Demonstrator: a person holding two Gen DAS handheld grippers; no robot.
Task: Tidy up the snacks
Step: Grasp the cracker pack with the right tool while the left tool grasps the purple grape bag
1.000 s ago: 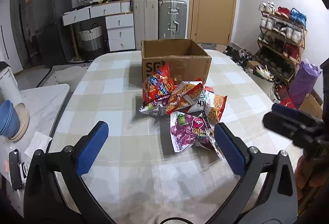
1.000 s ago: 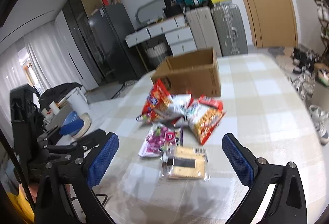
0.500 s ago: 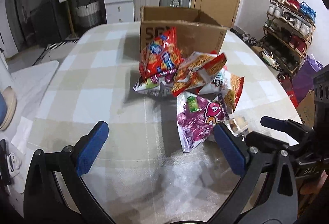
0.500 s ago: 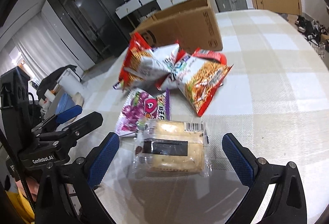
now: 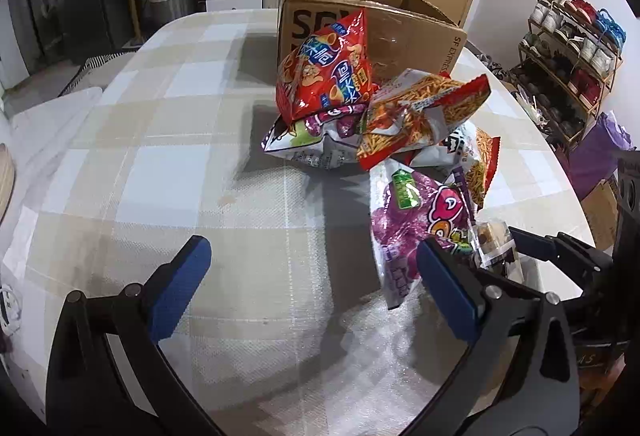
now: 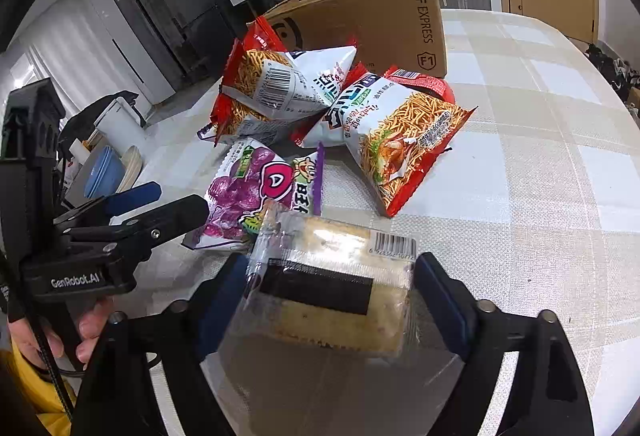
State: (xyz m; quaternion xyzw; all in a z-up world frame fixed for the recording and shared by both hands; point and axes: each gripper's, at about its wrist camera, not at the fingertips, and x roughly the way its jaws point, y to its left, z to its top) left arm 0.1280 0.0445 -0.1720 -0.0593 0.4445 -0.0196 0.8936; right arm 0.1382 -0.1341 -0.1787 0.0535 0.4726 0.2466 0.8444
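Since a second ago we pushed both grippers in toward the pile; the right gripper [image 6: 328, 300] went from wide open over the table to clamped on the cracker pack [image 6: 328, 288], pads [image 6: 440, 296] against both its ends. Left to right: our left gripper [image 5: 308, 284] hung open, holding nothing, over bare checked tablecloth [image 5: 160, 164]. Next came the purple candy bag [image 5: 416, 212], flat on the cloth, touching the cracker pack's far edge. Behind it the red chip bag [image 5: 324, 68] and noodle snack bags [image 5: 424, 112] were heaped against the cardboard box [image 5: 380, 20]. Another noodle bag [image 6: 404, 148] lay rightmost.
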